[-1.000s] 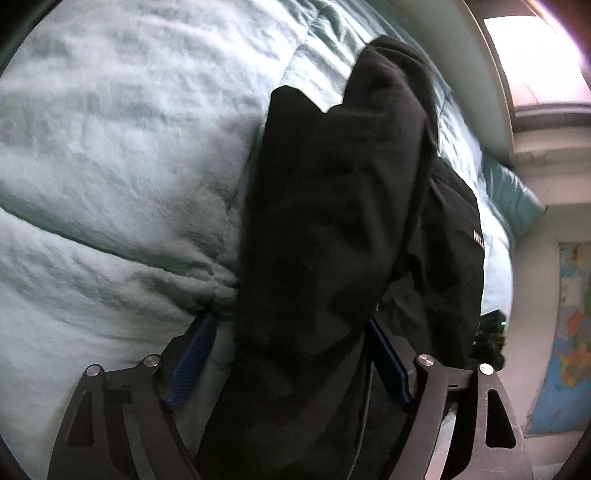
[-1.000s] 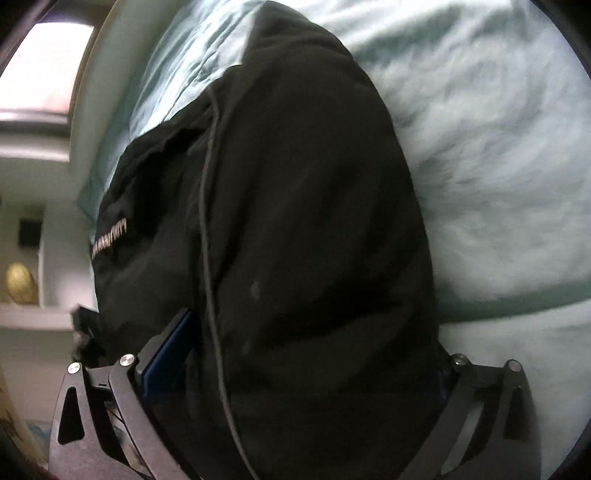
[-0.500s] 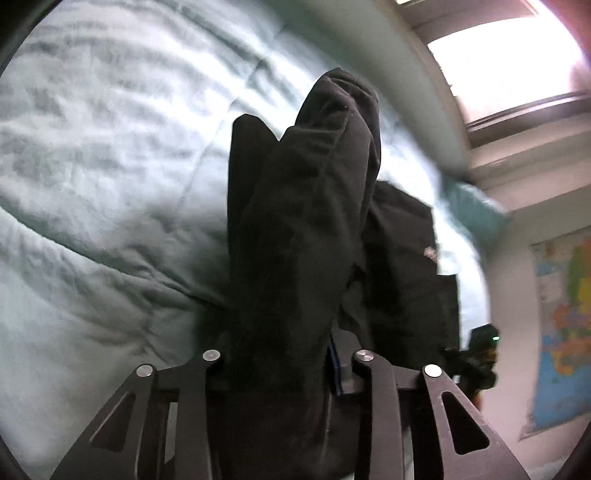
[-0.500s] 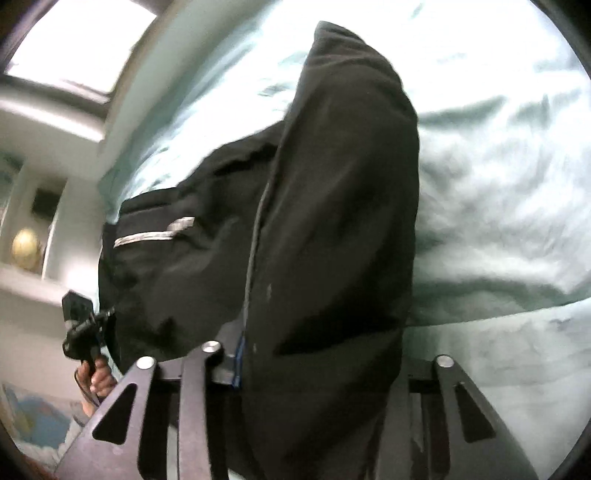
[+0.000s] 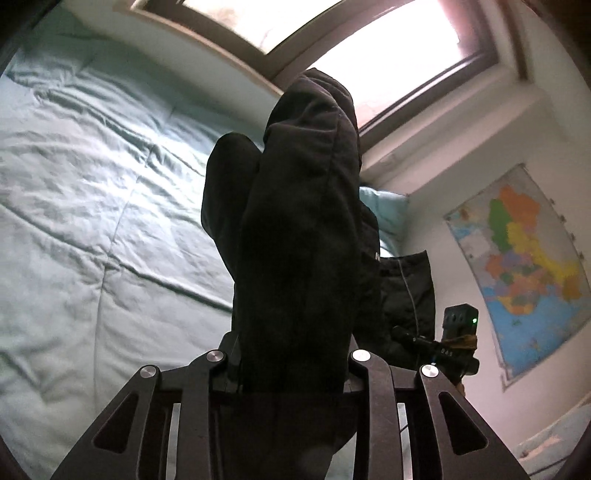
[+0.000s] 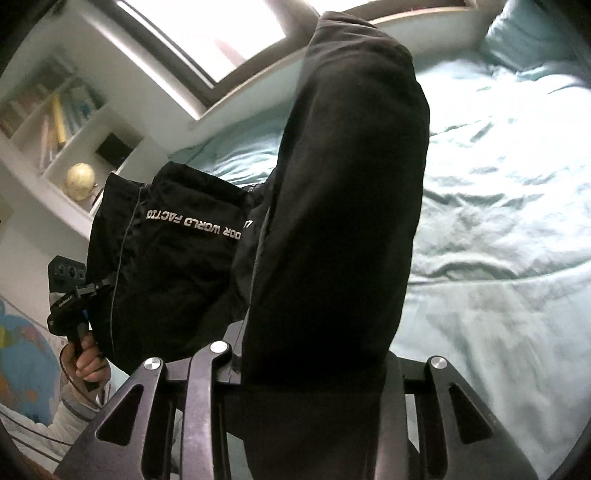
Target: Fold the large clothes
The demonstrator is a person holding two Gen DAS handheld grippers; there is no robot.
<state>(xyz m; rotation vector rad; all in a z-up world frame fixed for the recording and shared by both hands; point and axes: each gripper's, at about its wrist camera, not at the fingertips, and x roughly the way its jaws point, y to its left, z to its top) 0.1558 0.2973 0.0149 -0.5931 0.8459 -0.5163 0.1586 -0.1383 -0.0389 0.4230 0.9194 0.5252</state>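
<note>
While both grippers lift, the pale blue quilt (image 5: 92, 229) spreads below and beyond them, and the black garment (image 6: 332, 206) hangs between the pair, clear of the bed as far as I can judge. Left gripper (image 5: 288, 360): jaws drawn in tight on a thick fold. Right gripper (image 6: 314, 360): same story, clamped on another bunch. My call for this carry: keep the two grips level and apart so the cloth between them stays taut, then lay the far edge down first. Count, biggest down: one quilt, one window (image 5: 369, 48) ahead of the left tool, one garment, one wall map (image 5: 524, 266) to its right, one pillow (image 6: 535, 33), two grippers, one small globe (image 6: 79, 181).
</note>
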